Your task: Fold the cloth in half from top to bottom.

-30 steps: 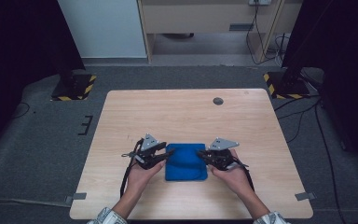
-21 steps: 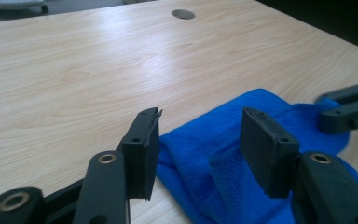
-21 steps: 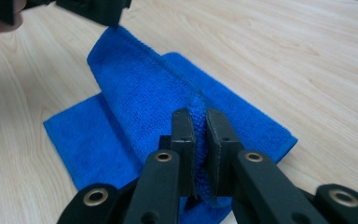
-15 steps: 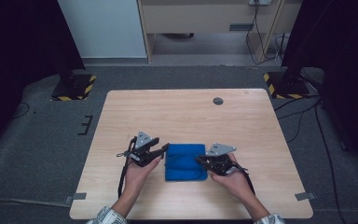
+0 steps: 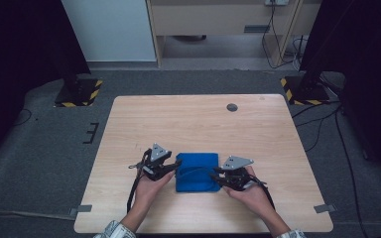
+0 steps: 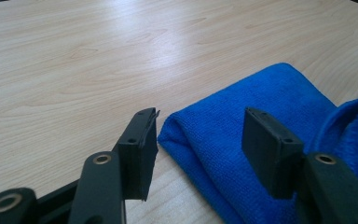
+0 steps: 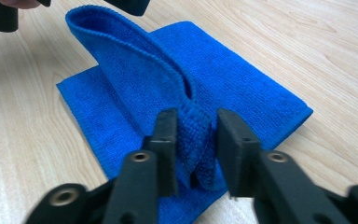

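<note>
Left gripper low at folded blue microfibre cloth, jaws wide astride its corner. Right gripper pinching a raised cloth edge. Cloth near front of pale wooden table; grey carpet around.

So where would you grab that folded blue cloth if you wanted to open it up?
Probably by the loose top layer, not the rounded fold. On the blue cloth that edge already stands up as a ridge between the right gripper jaws. The left gripper sits open at the cloth's corner and could come in level from its side to pinch the same raised edge.
</note>
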`<state>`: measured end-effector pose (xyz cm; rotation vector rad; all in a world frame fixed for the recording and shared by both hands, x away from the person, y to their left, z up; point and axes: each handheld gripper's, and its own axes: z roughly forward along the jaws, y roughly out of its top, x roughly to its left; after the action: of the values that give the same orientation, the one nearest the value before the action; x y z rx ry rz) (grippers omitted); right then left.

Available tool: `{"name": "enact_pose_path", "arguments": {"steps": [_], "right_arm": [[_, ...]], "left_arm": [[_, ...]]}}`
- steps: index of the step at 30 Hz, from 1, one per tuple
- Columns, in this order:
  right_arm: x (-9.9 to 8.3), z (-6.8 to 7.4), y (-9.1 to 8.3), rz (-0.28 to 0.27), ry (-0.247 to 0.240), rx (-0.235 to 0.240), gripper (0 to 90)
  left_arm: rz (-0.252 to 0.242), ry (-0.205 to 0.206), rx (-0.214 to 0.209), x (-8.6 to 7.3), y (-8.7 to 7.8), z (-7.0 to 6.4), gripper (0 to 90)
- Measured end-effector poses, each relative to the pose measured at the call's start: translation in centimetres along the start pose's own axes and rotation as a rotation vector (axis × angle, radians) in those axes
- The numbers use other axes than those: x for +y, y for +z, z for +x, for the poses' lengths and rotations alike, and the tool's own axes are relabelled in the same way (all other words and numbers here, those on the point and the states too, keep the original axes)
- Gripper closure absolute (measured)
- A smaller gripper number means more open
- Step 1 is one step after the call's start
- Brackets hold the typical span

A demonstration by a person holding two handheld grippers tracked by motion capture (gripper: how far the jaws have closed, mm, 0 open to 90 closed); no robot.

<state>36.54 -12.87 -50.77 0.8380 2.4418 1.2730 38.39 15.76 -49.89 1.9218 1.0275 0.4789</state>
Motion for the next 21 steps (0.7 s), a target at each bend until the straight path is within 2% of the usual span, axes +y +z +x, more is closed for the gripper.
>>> {"name": "enact_pose_path", "arguments": {"steps": [4,9,12,15,16,19,21], "right_arm": [[0.1,0.4,-0.8,0.0,0.009,0.002,51.7],[0.5,0.7,-1.6,-0.025,0.009,-0.001,45.9],[0.8,0.9,-2.1,-0.046,0.017,0.004,42.7],[0.9,0.8,-2.1,-0.054,0.02,-0.012,41.3],[0.9,0.6,-2.1,-0.058,0.027,-0.031,39.5],[1.1,0.1,-1.6,-0.069,0.057,-0.065,36.5],[1.2,0.0,-1.4,-0.068,0.059,-0.075,35.4]], "left_arm": [[0.015,0.015,0.003,-0.5,-0.3,-0.4,45.3],[0.033,0.012,0.001,-1.0,-0.4,-0.7,45.4],[0.045,0.037,0.0,-1.1,-0.2,-1.3,45.2],[0.046,0.055,0.003,-1.0,-0.2,-1.5,44.7],[0.045,0.068,0.009,-1.0,-0.2,-1.6,44.5],[0.052,0.064,0.01,-1.1,-0.1,-1.6,44.2],[0.052,0.064,0.012,-1.1,-0.1,-1.6,44.1]]}}
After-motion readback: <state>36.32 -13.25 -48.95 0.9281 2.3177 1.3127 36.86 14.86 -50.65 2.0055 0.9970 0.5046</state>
